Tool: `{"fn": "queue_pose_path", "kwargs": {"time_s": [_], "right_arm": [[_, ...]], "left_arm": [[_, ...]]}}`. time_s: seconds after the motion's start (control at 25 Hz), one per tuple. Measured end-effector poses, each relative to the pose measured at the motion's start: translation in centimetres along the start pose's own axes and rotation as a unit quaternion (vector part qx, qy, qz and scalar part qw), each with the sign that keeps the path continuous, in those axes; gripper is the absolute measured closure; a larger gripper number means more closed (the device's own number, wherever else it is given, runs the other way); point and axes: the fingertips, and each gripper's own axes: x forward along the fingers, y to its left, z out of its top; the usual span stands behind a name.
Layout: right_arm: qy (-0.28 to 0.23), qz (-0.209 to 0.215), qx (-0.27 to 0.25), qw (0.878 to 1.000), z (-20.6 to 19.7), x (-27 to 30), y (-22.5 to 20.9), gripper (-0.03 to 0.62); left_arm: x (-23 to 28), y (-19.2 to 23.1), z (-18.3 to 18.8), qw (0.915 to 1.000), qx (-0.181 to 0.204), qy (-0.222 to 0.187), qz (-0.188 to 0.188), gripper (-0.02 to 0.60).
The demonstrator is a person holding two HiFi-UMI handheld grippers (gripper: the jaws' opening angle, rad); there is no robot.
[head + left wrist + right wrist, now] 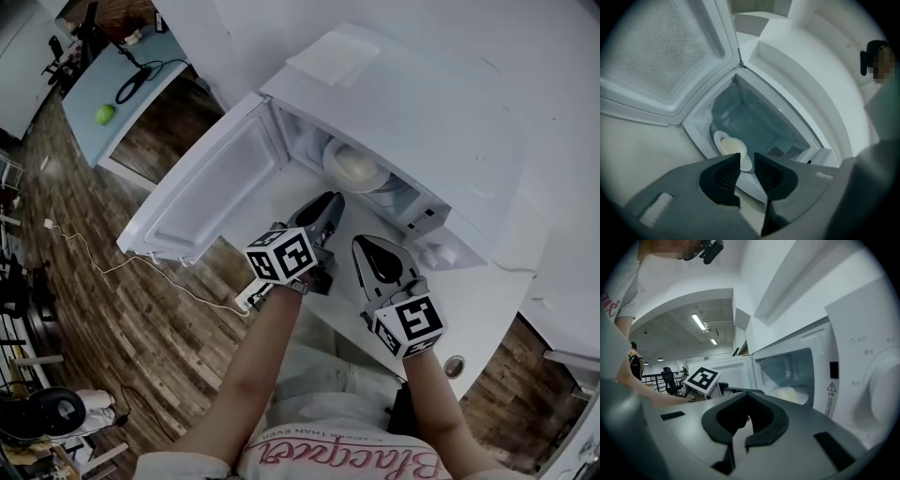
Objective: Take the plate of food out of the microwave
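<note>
The white microwave (pixel 422 112) stands with its door (pixel 206 197) swung wide to the left. Inside sits a white plate with pale food (pixel 354 167), also seen in the left gripper view (pixel 731 147) and the right gripper view (pixel 792 393). My left gripper (pixel 330 202) is just in front of the cavity opening, pointing at the plate and apart from it. Its jaws (pixel 746 161) are open with nothing between them. My right gripper (pixel 366 246) hangs lower and to the right, before the microwave's front. Its tips (pixel 746 393) meet, shut on nothing.
The control panel with round knobs (pixel 886 394) is right of the cavity. A flat white box (pixel 333 58) lies on top of the microwave. The open door (pixel 661 51) fills the space on the left. A white cable (pixel 112 267) runs over the wooden floor.
</note>
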Motion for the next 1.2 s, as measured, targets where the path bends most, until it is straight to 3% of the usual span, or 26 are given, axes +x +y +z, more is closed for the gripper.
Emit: {"fn": "queue_pose_path", "kwargs": {"time_s": [0.32,0.76,1.0,1.2], "right_arm": [[0.017,-0.013,0.016,1.0,-1.0,1.1,-1.1,0.588],[0.038,-0.028,0.037,0.998,-2.0,2.4,-3.0,0.588],[0.048,-0.03,0.037,0.998,-2.3,3.0,-3.1,0.588],[0.05,-0.034,0.035,0.998,-2.1,3.3,-3.2,0.588]], "left_arm": [[2.2,3.7,-0.6,0.9959,-0.086,0.018,0.023,0.488],[5.0,5.2,-0.4,0.9892,-0.143,0.031,0.013,0.488],[5.4,6.1,-0.2,0.9814,-0.177,0.05,0.053,0.488],[5.7,6.6,-0.5,0.9679,-0.208,0.086,0.111,0.493]]}}
